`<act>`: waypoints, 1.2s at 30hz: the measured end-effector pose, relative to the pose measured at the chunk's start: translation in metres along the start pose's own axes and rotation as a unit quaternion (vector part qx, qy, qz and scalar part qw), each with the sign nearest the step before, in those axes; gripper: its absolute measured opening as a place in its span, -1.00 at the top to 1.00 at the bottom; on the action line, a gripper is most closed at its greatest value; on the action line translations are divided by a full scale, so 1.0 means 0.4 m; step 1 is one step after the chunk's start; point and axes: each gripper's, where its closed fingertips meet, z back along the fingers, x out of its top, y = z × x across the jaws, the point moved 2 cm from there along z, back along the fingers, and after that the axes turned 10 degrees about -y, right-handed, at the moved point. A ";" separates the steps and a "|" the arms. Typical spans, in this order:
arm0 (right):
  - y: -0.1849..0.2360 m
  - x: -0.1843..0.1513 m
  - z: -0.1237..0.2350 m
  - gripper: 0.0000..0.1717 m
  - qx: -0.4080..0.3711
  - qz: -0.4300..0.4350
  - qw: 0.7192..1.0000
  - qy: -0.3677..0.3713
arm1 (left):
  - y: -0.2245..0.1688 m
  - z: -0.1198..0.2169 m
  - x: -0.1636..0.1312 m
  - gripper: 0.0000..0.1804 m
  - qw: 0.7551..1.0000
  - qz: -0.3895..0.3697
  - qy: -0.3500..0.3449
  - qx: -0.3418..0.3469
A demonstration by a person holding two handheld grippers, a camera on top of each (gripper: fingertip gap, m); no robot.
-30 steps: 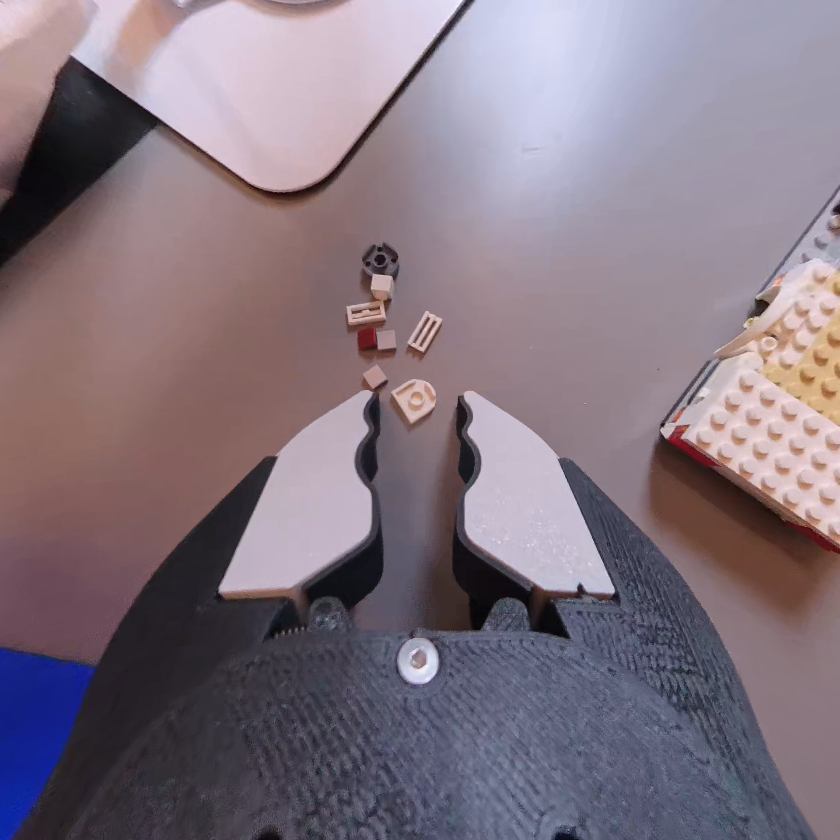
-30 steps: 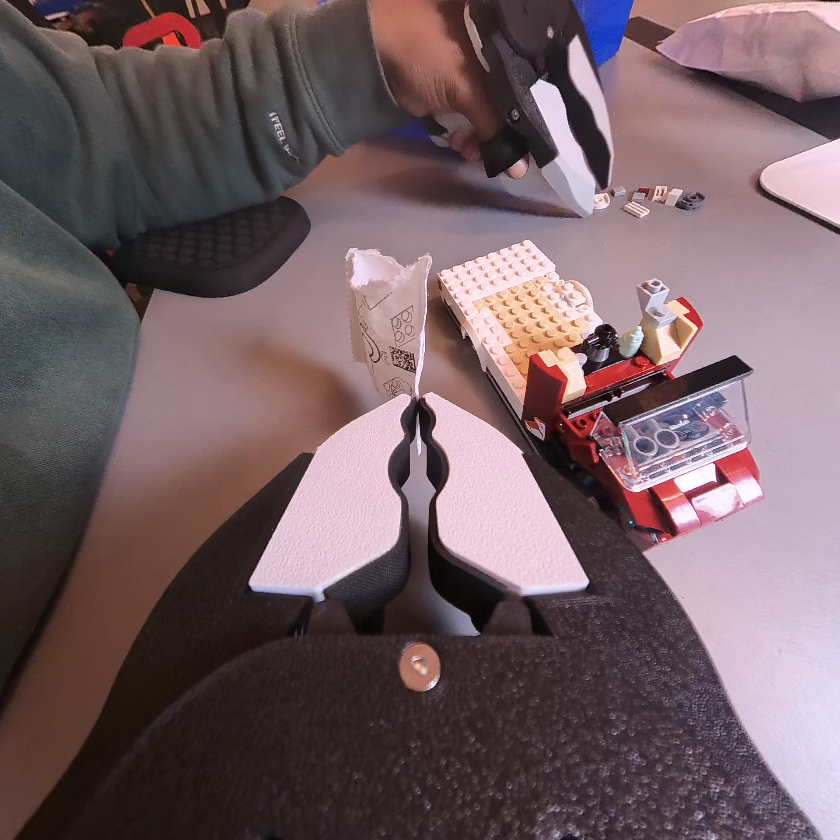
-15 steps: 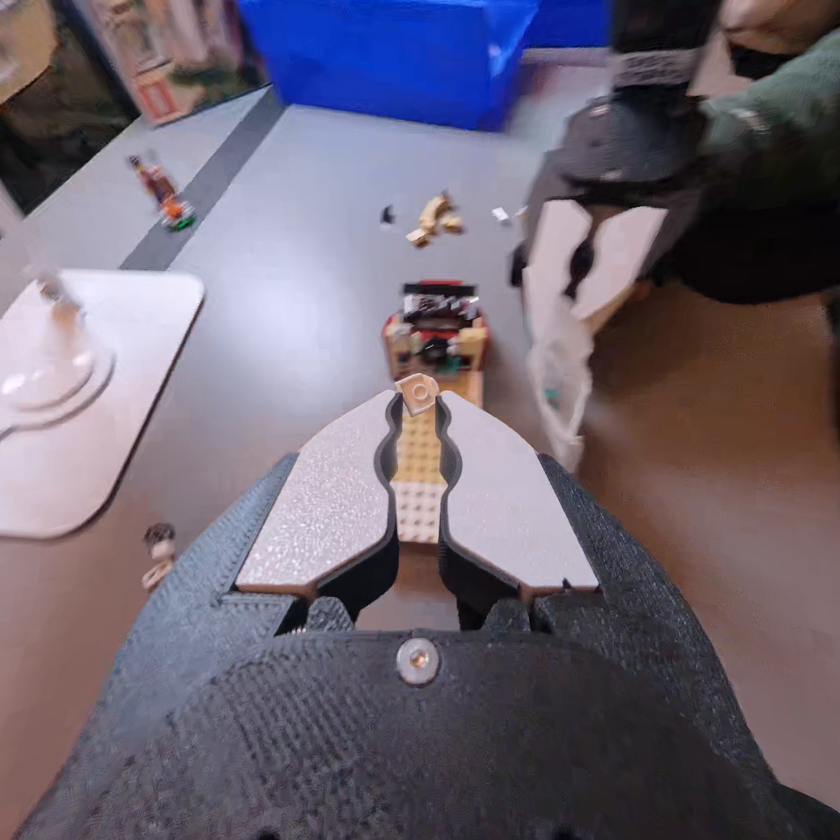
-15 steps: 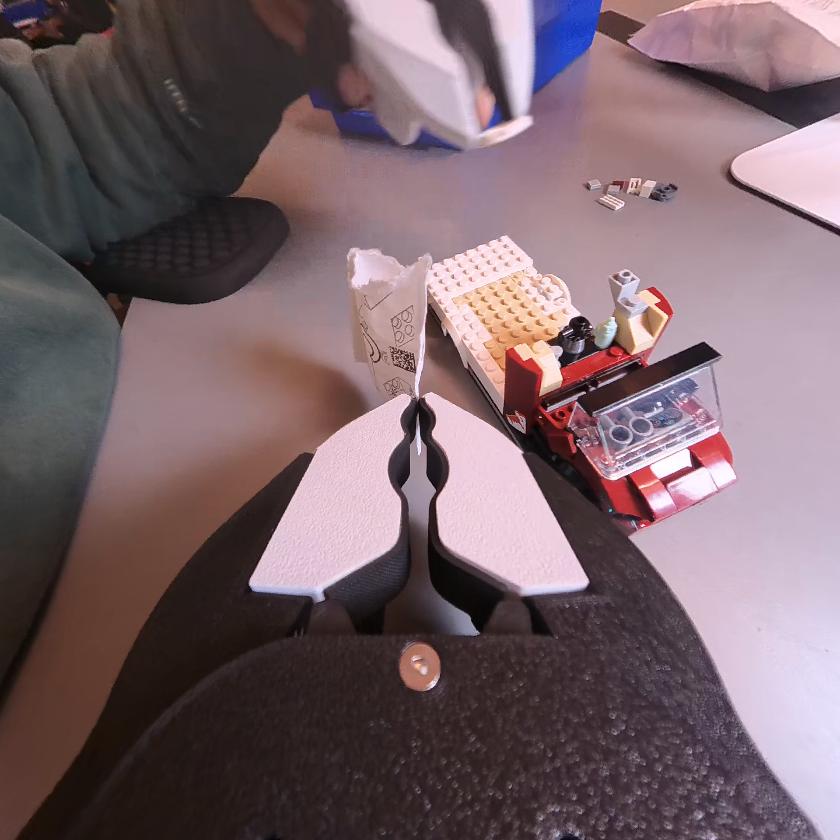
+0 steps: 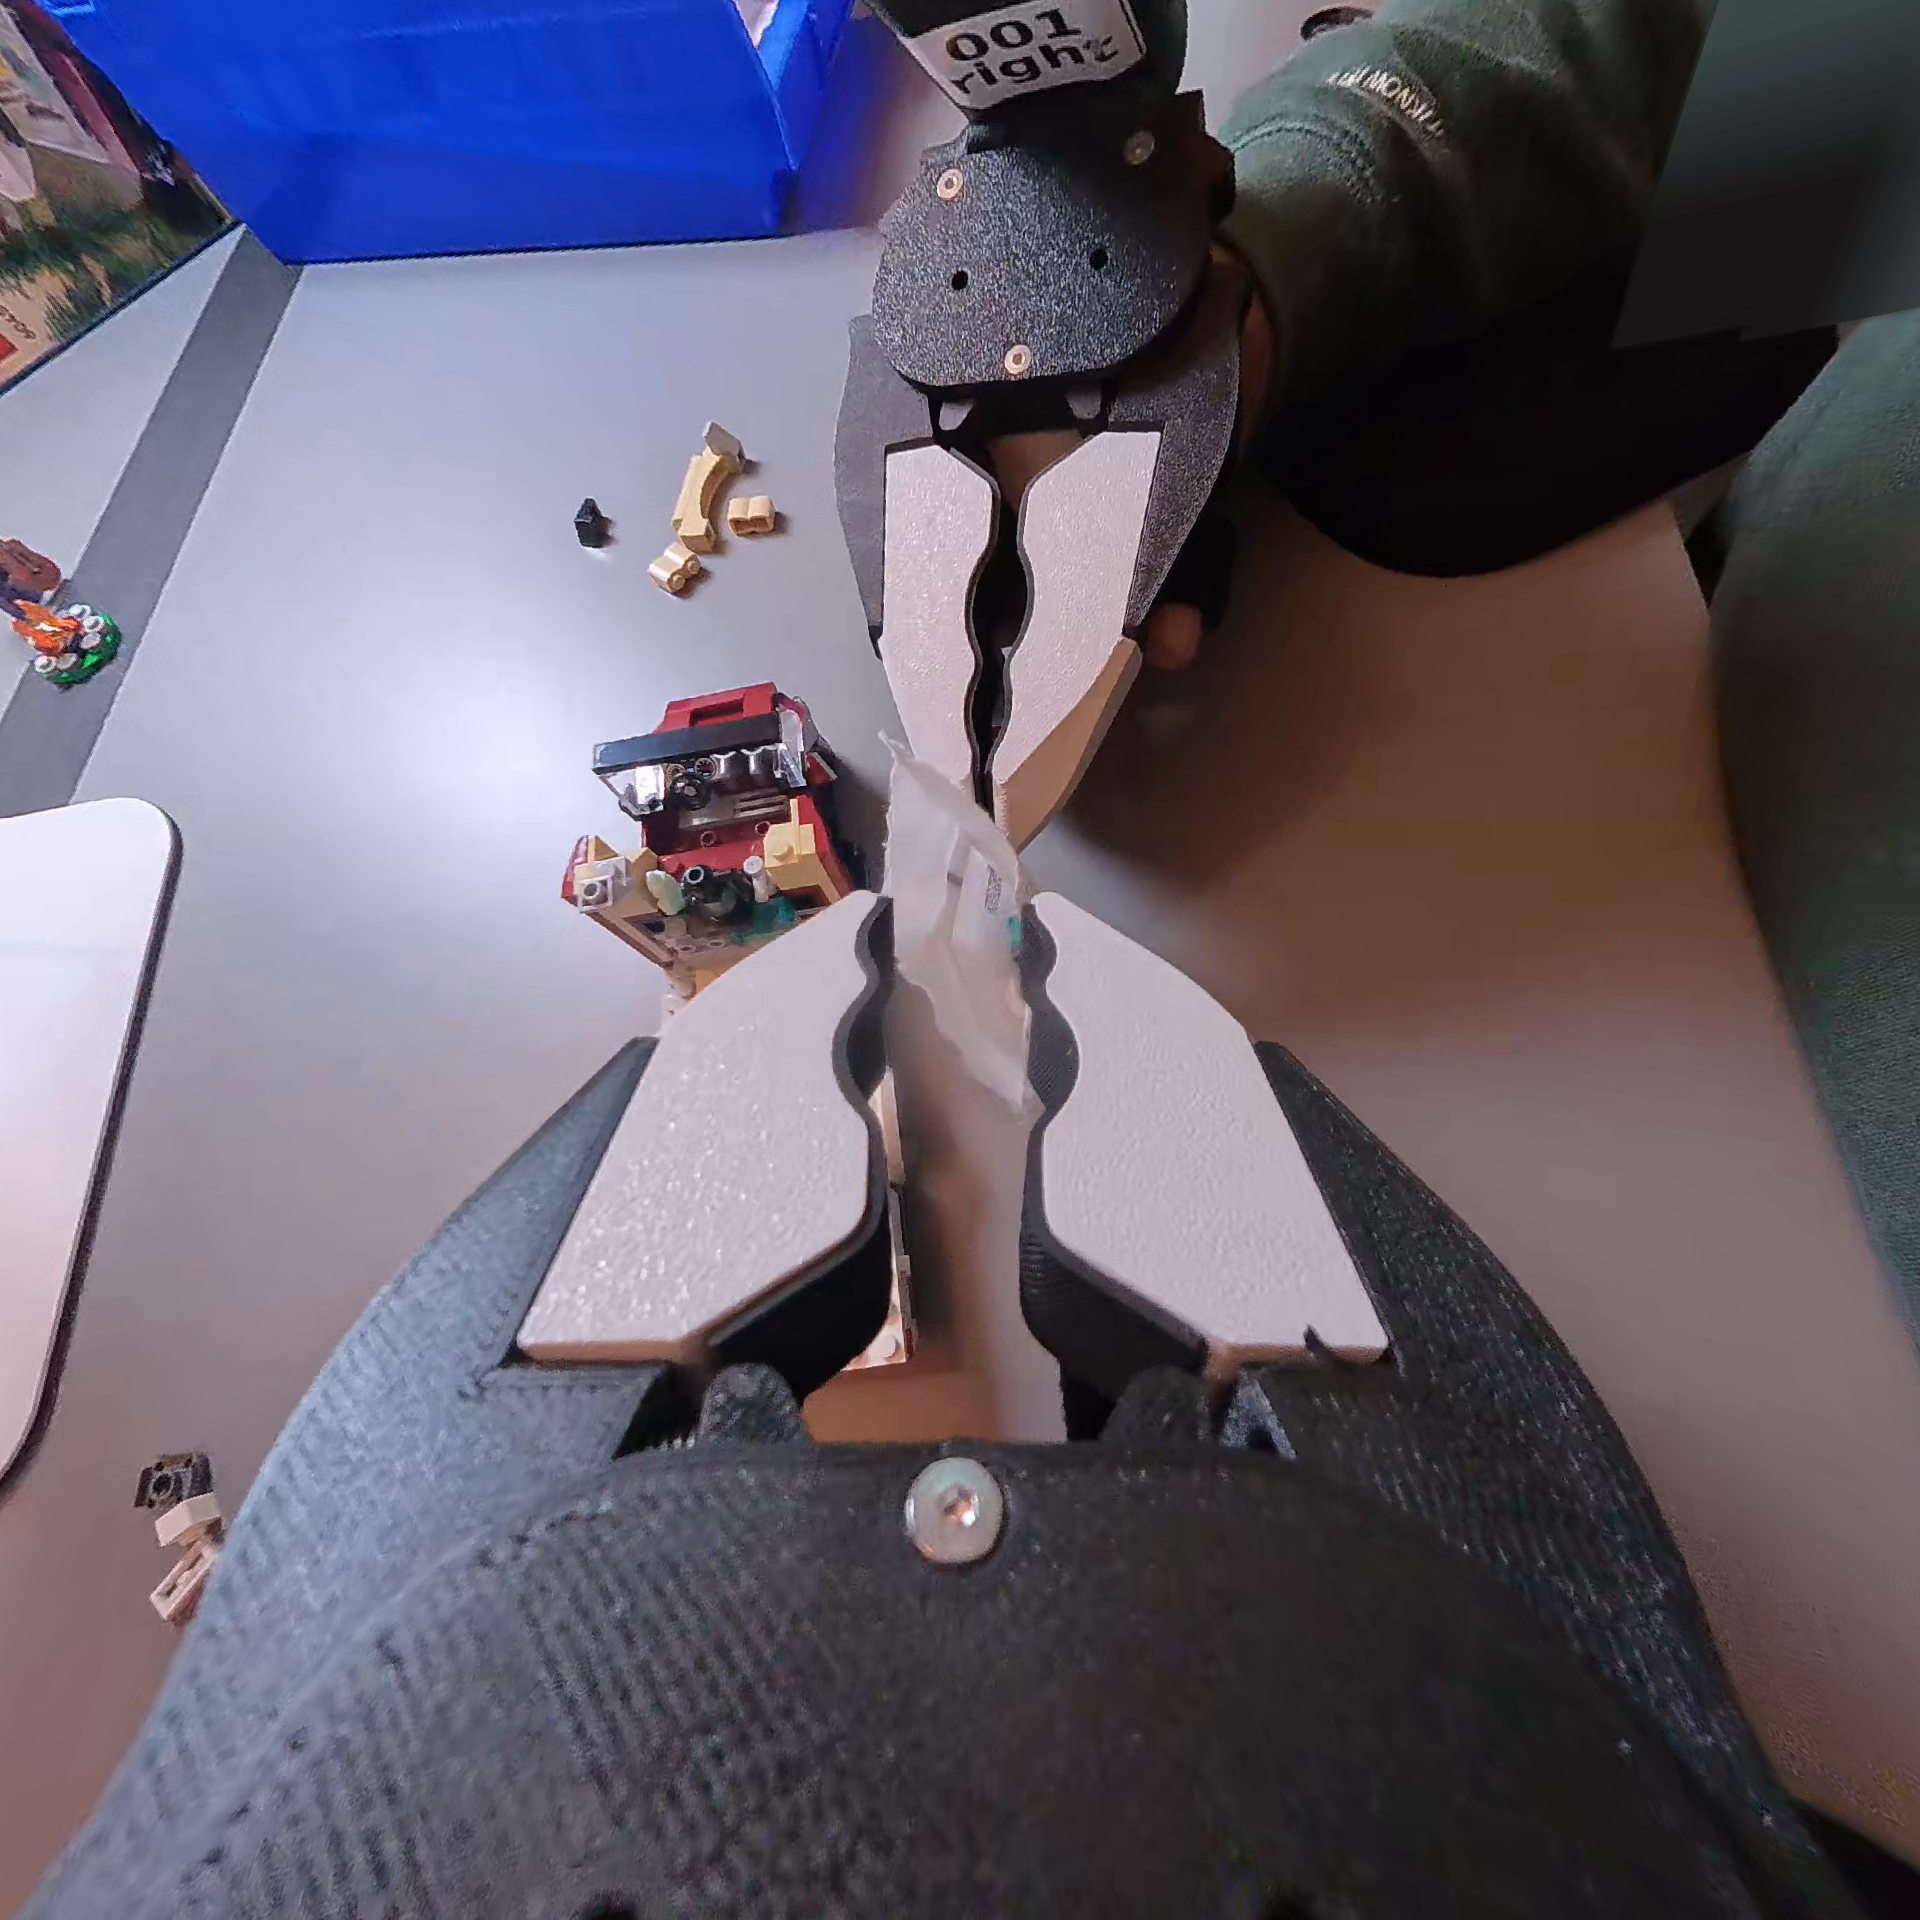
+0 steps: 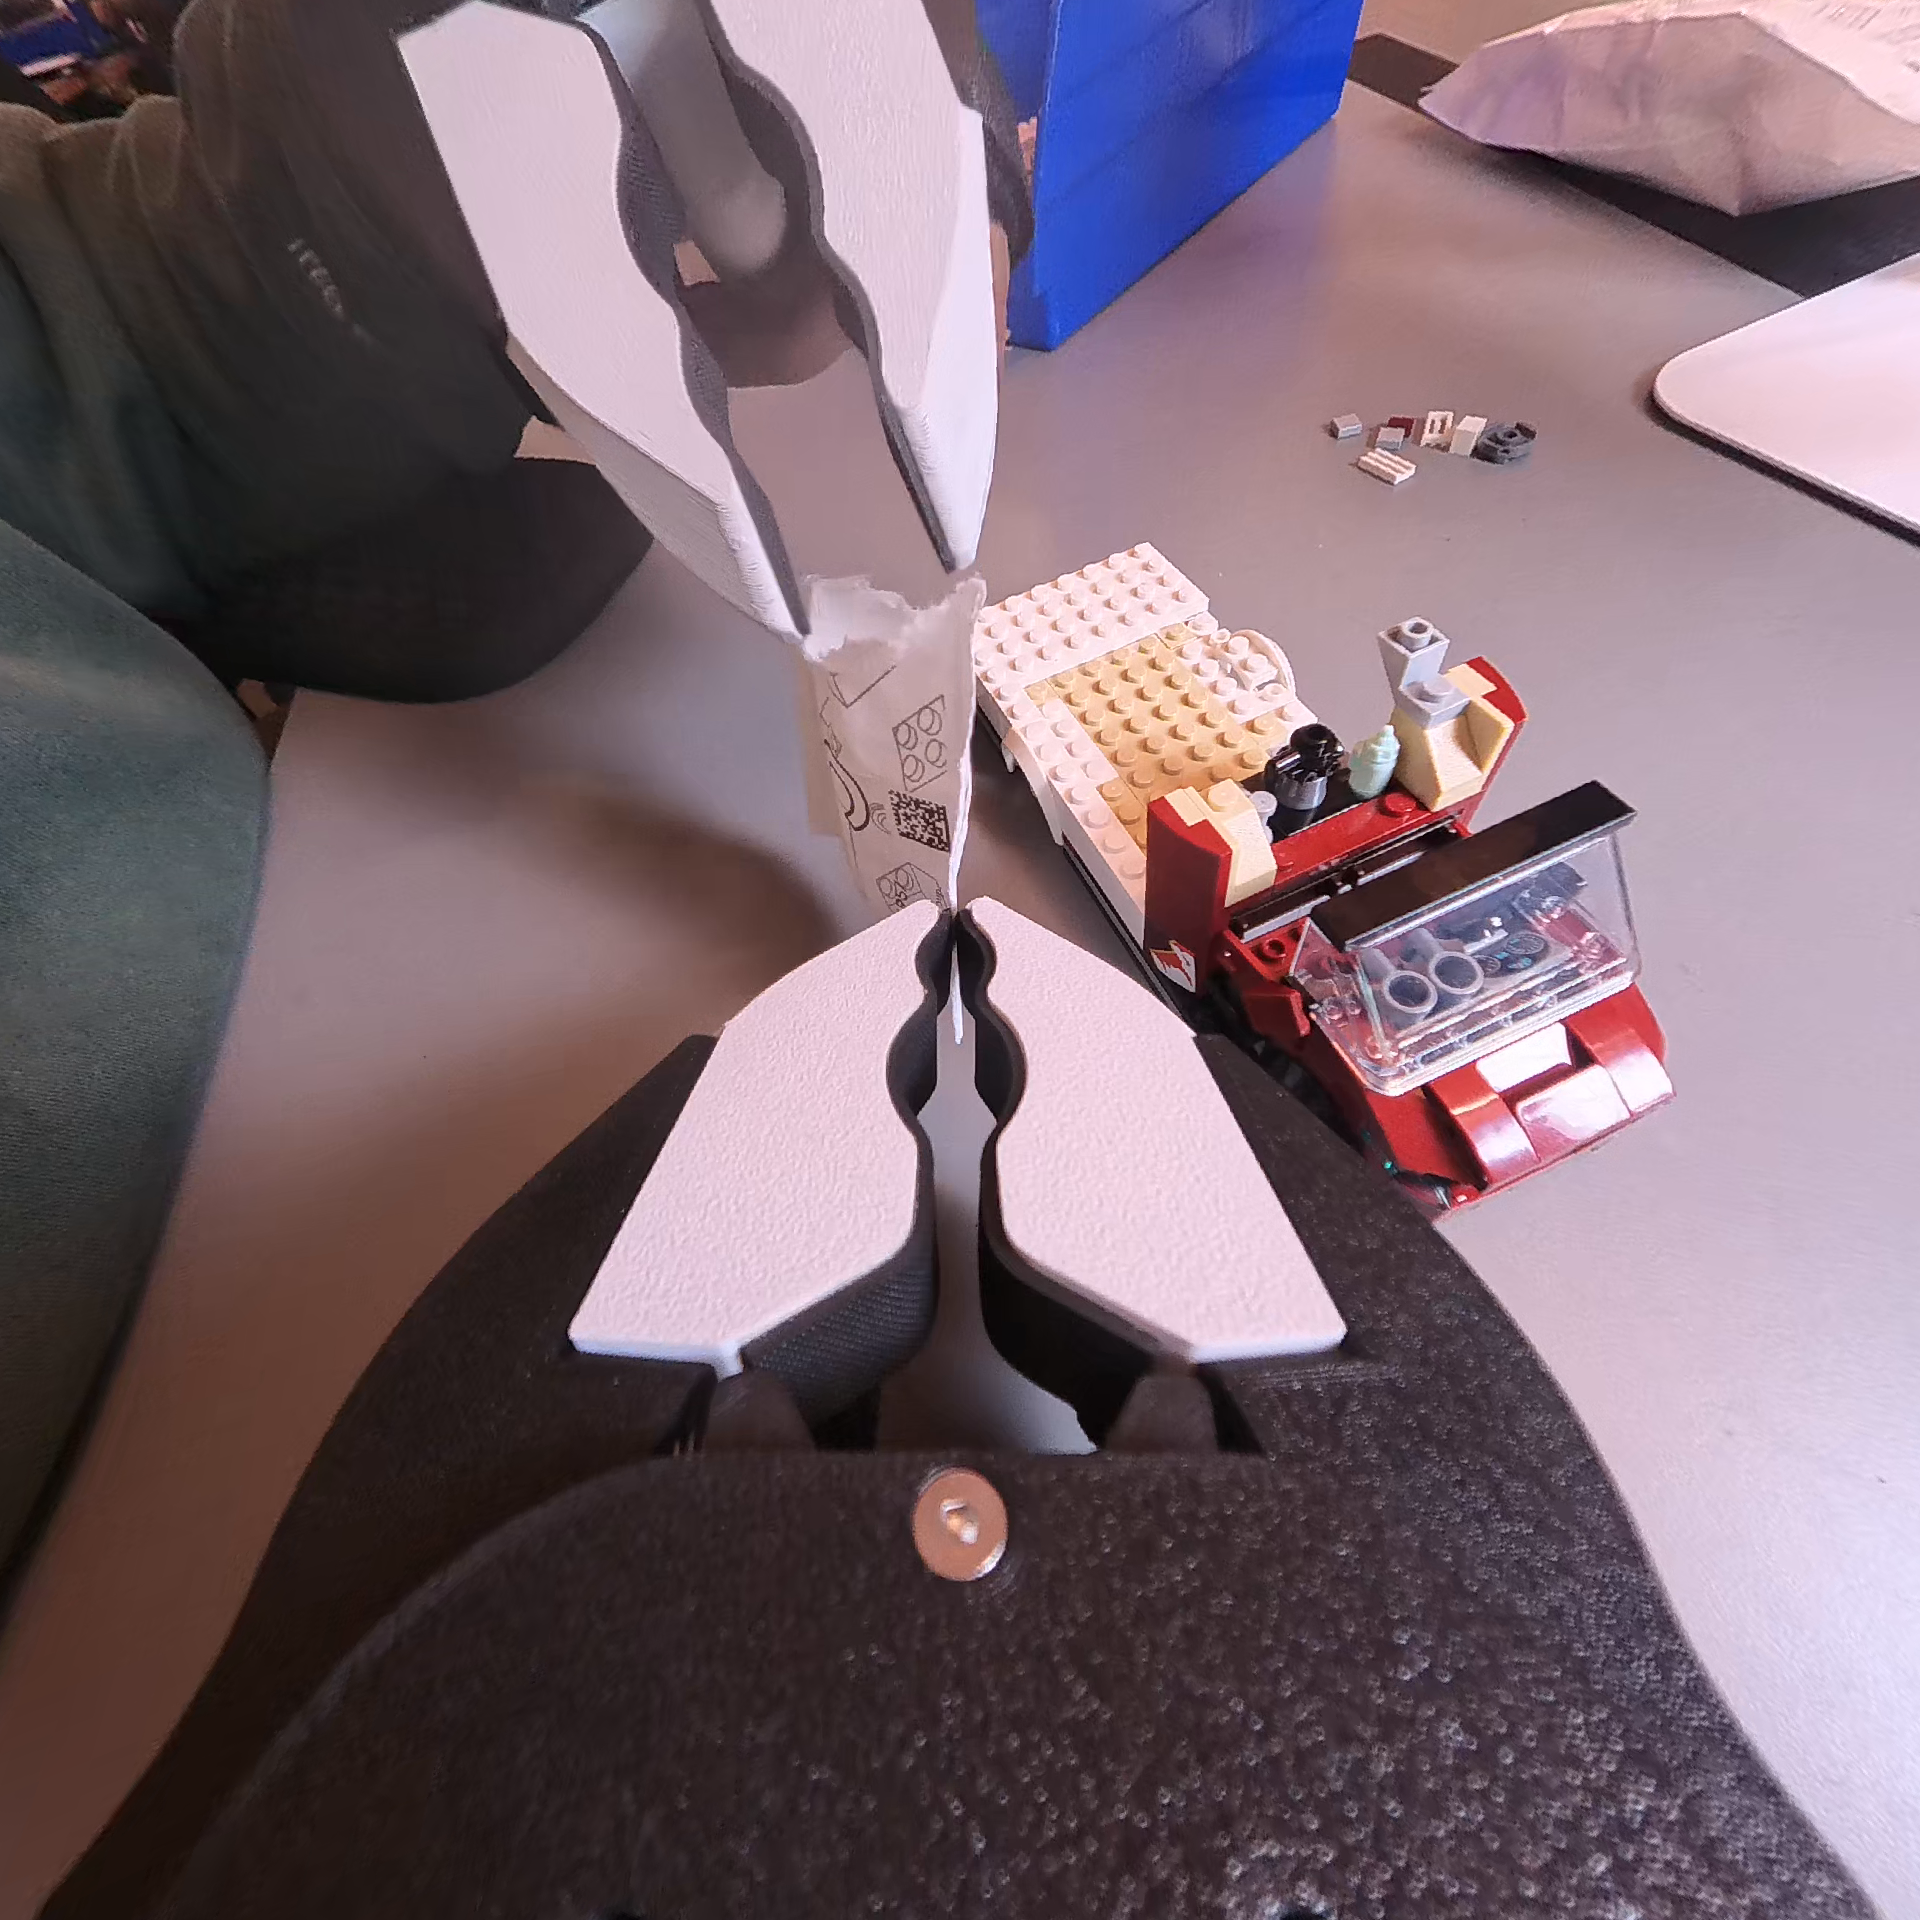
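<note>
While right tool [image 6: 954, 920] pinches paper bag [image 6: 899, 748] | left tool [image 6: 873, 592] spread, seemingly touching its torn mouth

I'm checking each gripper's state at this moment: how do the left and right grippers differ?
The right gripper is shut, pads pinching the white paper bag's lower edge; the left gripper is open, fingertips at the bag's torn top. The right points up at the bag, the left down. Both have white fingers on black bodies.

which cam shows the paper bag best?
Right wrist view: the paper bag faces the camera, printed side and torn top clear, its edge pinched in the right gripper. Left wrist view shows it foreshortened between the left gripper fingers, print barely visible.
</note>
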 end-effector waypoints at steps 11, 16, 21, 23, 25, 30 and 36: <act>-0.014 -0.004 -0.001 0.99 -0.034 0.025 0.999 0.012 | 0.337 0.161 -0.159 0.62 0.933 0.130 0.006 0.335; -0.025 -0.007 0.001 0.99 -0.053 0.022 0.998 0.017 | 0.427 0.232 -0.324 0.54 0.883 0.184 0.101 0.420; -0.035 -0.006 0.004 0.99 -0.068 0.020 0.997 0.017 | 0.442 0.251 -0.384 0.42 0.870 0.218 0.139 0.421; -0.041 -0.005 0.006 0.99 -0.077 0.019 0.997 0.018 | 0.447 0.259 -0.395 0.40 0.866 0.220 0.148 0.424; -0.046 -0.004 0.008 0.99 -0.084 0.016 0.996 0.018 | 0.445 0.261 -0.400 0.41 0.867 0.238 0.146 0.414; -0.053 -0.003 0.011 0.99 -0.093 0.012 0.995 0.016 | 0.437 0.267 -0.408 0.43 0.872 0.272 0.129 0.385; -0.056 -0.004 0.011 0.99 -0.093 0.009 0.995 0.016 | 0.395 0.248 -0.404 0.47 0.893 0.292 0.130 0.316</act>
